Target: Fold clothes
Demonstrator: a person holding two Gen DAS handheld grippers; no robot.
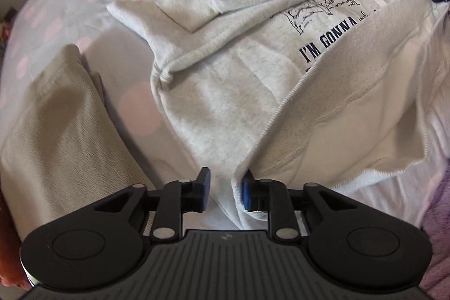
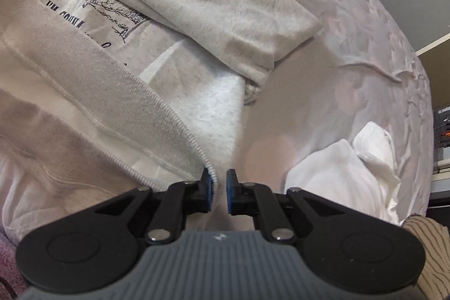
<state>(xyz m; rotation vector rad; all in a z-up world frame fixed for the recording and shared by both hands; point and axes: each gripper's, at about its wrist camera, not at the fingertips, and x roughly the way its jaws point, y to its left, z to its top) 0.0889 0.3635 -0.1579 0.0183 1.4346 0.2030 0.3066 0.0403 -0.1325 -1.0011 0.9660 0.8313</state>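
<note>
A polka-dot bed (image 1: pixel 135 106) carried a grey sweatshirt (image 1: pixel 225 92), partly folded, its printed chest half covered by a sleeve. Only the left wrist view showed a beige folded garment (image 1: pixel 56 125) at nine o'clock; only the right showed crumpled white cloth (image 2: pixel 351 167) at three o'clock. The ribbed hem ran down to both tongs. The left tongs (image 1: pixel 226 191) stood spread, hem touching only the right pad. The right tongs (image 2: pixel 218 191) were narrowly parted, hem edge against the left pad; whether they pinched it, I couldn't tell.
</note>
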